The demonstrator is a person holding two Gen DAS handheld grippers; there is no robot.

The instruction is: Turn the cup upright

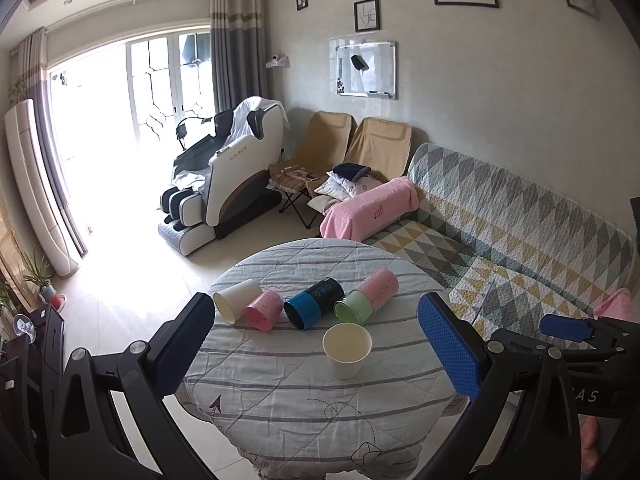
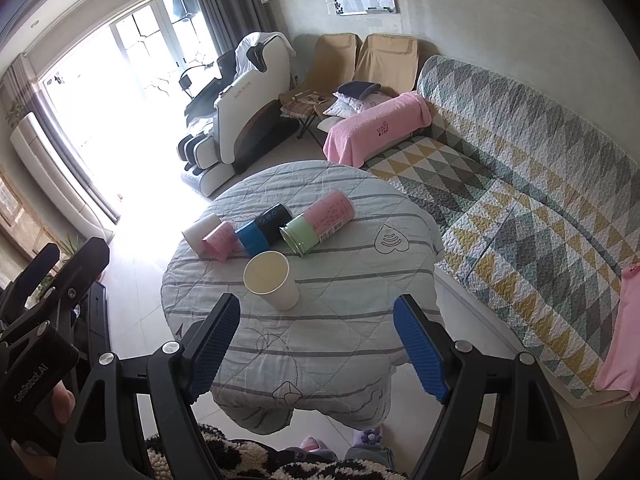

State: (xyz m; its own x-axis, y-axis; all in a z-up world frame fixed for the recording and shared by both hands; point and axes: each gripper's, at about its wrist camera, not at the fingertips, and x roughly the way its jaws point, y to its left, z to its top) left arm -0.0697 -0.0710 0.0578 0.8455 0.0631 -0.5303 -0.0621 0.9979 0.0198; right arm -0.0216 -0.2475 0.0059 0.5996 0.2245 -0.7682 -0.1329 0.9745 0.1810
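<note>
A cream paper cup [image 1: 346, 350] stands upright, mouth up, on the round table [image 1: 280, 400]; it also shows in the right wrist view [image 2: 273, 280]. Behind it several cups lie on their sides in a row: a white one [image 1: 237, 299], a small pink one [image 1: 263, 309], a blue-and-black one [image 1: 314, 307] and a green-and-pink one [image 1: 367, 295]. The same row shows in the right wrist view: white [image 2: 200, 234], pink [image 2: 219, 240], blue-black [image 2: 264, 230], green-pink [image 2: 318, 224]. My left gripper [image 1: 316, 344] is open and empty, held above the table. My right gripper [image 2: 316, 352] is open and empty, nearer the table's front edge.
The table has a striped quilted cover. A sofa [image 1: 520, 240] with a triangle-pattern cover and a pink towel [image 1: 368, 208] stands to the right. A massage chair [image 1: 228, 176] and folding chairs [image 1: 344, 152] stand behind. The right gripper's body [image 1: 580, 332] shows at the left wrist view's right edge.
</note>
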